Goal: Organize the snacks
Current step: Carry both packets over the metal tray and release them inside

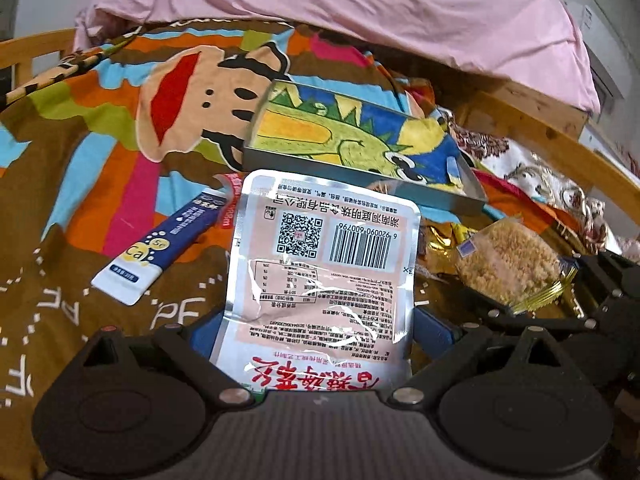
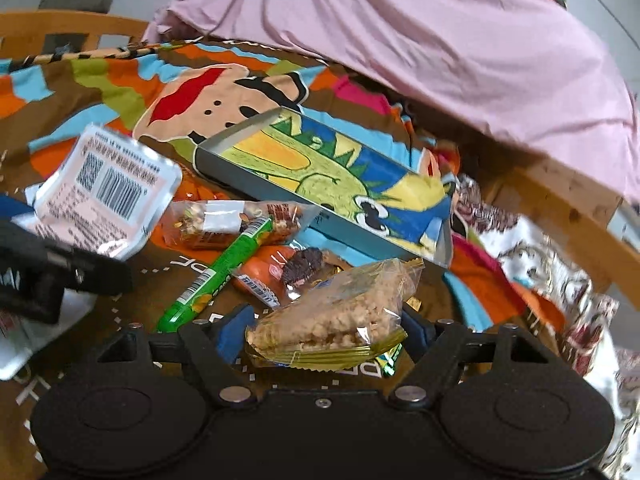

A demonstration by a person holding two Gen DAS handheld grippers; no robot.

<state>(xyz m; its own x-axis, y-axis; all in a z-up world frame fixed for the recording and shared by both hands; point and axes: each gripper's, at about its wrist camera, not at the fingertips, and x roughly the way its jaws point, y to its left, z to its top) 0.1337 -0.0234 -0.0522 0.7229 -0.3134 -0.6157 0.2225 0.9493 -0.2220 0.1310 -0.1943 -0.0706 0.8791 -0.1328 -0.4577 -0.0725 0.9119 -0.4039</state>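
Observation:
My left gripper (image 1: 316, 330) is shut on a silver and pink snack pouch (image 1: 324, 248) that shows a barcode; its blue pads press on the pouch's lower edges. The right wrist view shows the same pouch (image 2: 108, 192) at the left. My right gripper (image 2: 326, 330) is shut on a clear pack of crumbly grain cake (image 2: 332, 320) with gold seams, held just above the blanket. That pack (image 1: 508, 264) also shows at the right of the left wrist view. An open, shallow box with a dinosaur drawing (image 1: 352, 140) (image 2: 332, 176) lies just beyond both grippers.
Loose snacks lie on a colourful monkey blanket (image 2: 120, 92): a blue and white sachet (image 1: 148, 256), a green stick (image 2: 216, 276), a nut pack (image 2: 232, 220), an orange pack (image 2: 260, 280). A pink quilt (image 1: 360, 8) and a wooden bed rail (image 2: 560, 196) bound the far side.

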